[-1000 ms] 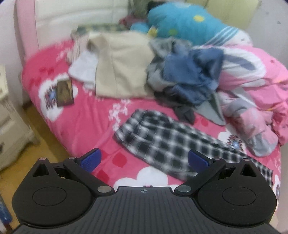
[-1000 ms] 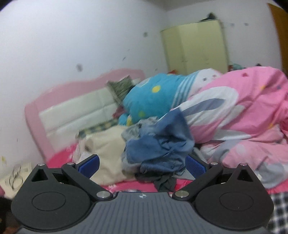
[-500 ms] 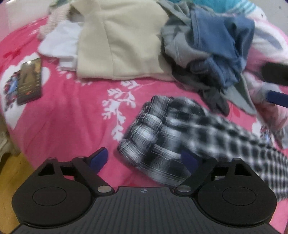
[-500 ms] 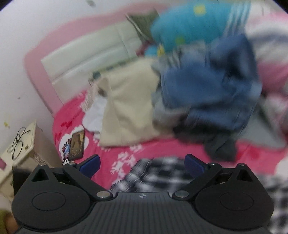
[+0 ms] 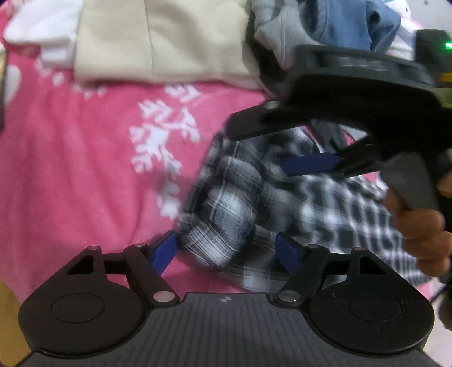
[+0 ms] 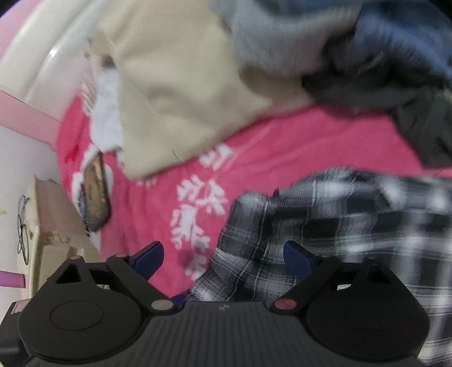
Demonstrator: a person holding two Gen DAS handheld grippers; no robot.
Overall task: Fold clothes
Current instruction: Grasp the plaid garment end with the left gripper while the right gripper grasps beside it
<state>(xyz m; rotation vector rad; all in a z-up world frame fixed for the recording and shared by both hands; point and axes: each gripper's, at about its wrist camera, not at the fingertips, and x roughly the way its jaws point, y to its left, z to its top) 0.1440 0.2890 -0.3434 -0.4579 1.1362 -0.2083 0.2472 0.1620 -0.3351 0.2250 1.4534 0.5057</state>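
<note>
Plaid trousers (image 5: 282, 203) lie on pink bed (image 5: 84, 158). Left tool (image 5: 226, 249) closing, bunched hem between its pads, contact unclear. Left view only: right tool (image 5: 282, 146) at 2 o'clock, closing, nothing gripped. Right view only: phone (image 6: 94, 194) at 9 o'clock.

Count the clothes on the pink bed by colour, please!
Black-and-white checked garment: 1
Beige garment: 1
White cloth: 1
Blue garment: 1
Grey garment: 1
Total: 5 I can tell apart; the blue and grey ones are tangled.
</note>
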